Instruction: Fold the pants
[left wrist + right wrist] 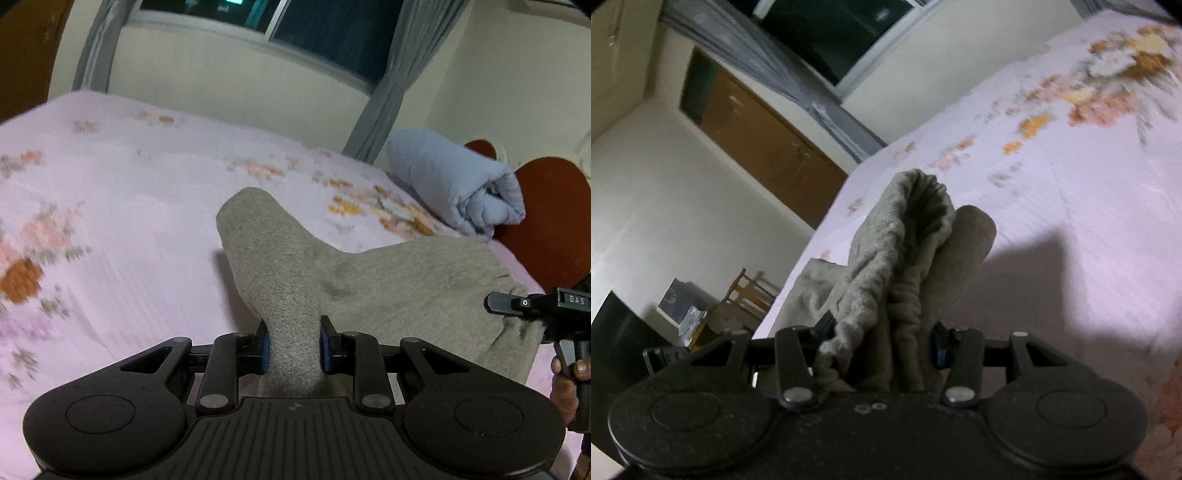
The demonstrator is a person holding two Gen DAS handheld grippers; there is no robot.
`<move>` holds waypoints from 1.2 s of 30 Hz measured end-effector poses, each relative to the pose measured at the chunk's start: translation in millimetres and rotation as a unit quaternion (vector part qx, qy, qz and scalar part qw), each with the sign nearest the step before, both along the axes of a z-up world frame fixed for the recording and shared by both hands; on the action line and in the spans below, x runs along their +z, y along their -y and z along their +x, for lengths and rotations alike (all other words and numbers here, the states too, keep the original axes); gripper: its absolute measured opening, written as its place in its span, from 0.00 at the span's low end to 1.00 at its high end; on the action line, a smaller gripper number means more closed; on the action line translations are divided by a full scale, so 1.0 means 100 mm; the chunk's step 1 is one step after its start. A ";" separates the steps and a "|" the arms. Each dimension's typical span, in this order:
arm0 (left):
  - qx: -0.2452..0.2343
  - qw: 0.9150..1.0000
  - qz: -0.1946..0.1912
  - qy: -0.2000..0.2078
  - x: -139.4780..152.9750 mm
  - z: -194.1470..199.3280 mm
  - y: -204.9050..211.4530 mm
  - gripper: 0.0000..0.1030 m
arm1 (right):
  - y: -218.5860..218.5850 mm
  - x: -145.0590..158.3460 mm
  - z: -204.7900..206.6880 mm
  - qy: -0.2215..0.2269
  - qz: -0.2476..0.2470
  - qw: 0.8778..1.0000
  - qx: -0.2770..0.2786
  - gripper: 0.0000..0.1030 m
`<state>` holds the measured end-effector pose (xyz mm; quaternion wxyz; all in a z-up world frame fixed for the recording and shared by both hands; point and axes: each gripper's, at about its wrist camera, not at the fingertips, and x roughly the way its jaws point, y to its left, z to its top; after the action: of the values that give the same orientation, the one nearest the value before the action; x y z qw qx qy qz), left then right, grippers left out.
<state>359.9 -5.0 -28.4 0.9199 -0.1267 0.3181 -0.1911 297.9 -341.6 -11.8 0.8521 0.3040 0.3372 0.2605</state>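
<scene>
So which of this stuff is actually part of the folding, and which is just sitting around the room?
Part of the job:
- grey pants, gripped at two spots
- left gripper, shut on a bunched part
- right gripper, shut on gathered fabric
- bed with floral sheet, the work surface

Just lying about:
- rolled light-blue blanket
- grey curtains
- window
- wooden chair

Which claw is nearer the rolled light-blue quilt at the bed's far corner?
Right. The right claw grips the grey knit pants on the rolled light-blue quilt side; the left claw clamps them further away.
</scene>
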 end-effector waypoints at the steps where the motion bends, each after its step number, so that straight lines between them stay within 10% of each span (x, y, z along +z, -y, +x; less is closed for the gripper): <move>1: -0.001 1.000 0.004 -0.008 -0.09 0.04 0.03 0.24 | 0.03 -0.10 0.02 -0.010 0.001 1.000 -0.004 0.39; 3: 0.007 1.000 0.020 -0.015 -0.25 0.10 0.07 0.26 | 0.08 -0.30 0.05 -0.028 -0.003 1.000 -0.009 0.39; 12: 0.050 0.998 0.038 -0.021 -0.47 -0.03 -0.11 0.96 | 0.20 -0.66 -0.12 -0.055 -0.021 0.998 -0.038 0.42; 16: 0.067 0.996 0.066 -0.001 -0.26 -0.21 -0.28 0.97 | 0.34 -0.50 -0.27 -0.050 -0.038 0.997 -0.051 0.51; 19: 0.084 0.989 0.119 0.023 -0.07 -0.41 -0.29 0.97 | 0.55 -0.26 -0.49 -0.023 -0.077 0.989 -0.127 0.83; 27: 0.111 0.983 0.134 0.050 0.19 -0.68 0.10 0.97 | 0.12 0.34 -0.82 0.076 -0.114 0.988 -0.078 0.89; 36: 0.117 0.983 0.136 -0.043 -0.33 -0.66 0.27 0.97 | -0.24 -0.14 -0.44 -0.016 -0.101 0.994 -0.030 0.86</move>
<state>293.5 -32.1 -61.8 0.9301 -0.0451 0.3633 -0.0317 254.0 -317.3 -25.9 0.8805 0.2306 0.3659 0.1942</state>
